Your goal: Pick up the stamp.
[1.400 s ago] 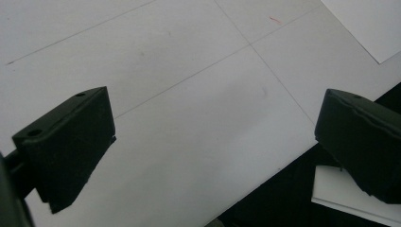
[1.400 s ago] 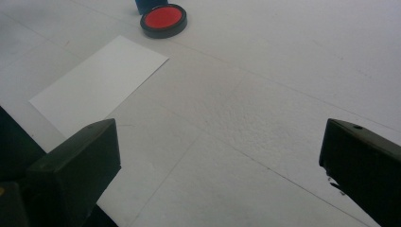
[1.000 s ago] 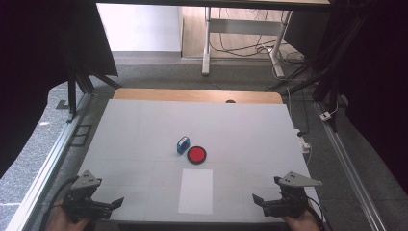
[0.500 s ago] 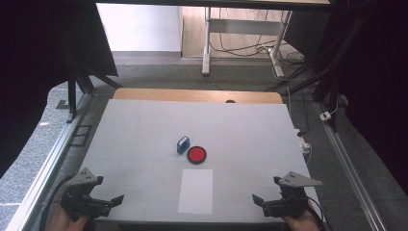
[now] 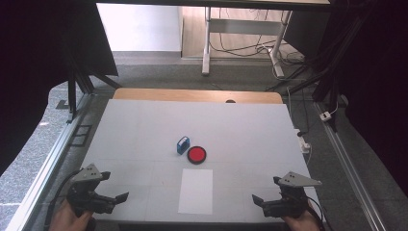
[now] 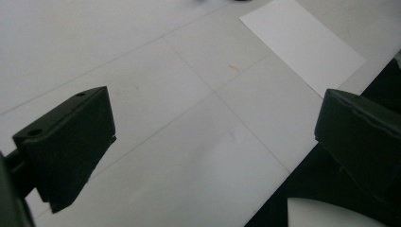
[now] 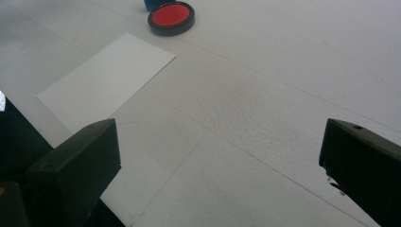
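High view shows the red ink pad (image 5: 196, 154), a round black-rimmed dish with its lid off, lying flat near the middle of the white table (image 5: 144, 125). A small blue stamp (image 5: 182, 145) stands just beside the pad on its far-left side; whether the two touch cannot be told. A blank white sheet of paper (image 5: 196, 190) lies flat on the near side of the pad, close to it but apart, long edge running toward the person.

Left gripper (image 5: 115, 198) sits well to the near left of the pad, at the table's front edge, held in a hand (image 5: 70, 219). Its jaws are spread wide with nothing between them, confirmed in the left gripper view, where bare table fills the gap and the paper's corner (image 6: 302, 40) lies beyond. Right gripper (image 5: 257, 199) sits well to the near right of the pad, jaws likewise spread and empty; the right gripper view looks across the paper (image 7: 106, 78) toward the pad (image 7: 170, 18).

Risk assessment: the stamp is small and stands close against the pad, so a wide jaw closing on it could nudge the pad or tip the stamp. The paper is loose and unweighted; pressing or lifting a stamp on it may drag it and smear the print. The open pad could mark a jaw that brushes it.
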`<action>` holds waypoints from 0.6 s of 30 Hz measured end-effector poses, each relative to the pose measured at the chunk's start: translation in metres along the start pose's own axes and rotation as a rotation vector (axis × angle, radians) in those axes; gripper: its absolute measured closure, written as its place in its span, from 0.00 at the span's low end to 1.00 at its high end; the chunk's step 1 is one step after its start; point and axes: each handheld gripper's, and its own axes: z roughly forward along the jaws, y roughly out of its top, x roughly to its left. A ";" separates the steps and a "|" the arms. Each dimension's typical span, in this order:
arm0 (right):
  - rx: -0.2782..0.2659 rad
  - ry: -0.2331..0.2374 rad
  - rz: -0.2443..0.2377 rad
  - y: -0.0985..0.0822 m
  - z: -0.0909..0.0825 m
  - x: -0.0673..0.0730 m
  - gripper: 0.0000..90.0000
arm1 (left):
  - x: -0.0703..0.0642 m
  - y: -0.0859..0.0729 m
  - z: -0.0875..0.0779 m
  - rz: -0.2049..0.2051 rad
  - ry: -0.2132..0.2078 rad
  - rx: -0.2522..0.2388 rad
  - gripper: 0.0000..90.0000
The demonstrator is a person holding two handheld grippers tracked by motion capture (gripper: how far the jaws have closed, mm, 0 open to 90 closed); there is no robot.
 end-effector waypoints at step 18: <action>-0.001 0.006 0.000 0.000 0.001 0.000 0.00 | -0.005 0.022 0.024 0.019 -0.011 -0.003 0.00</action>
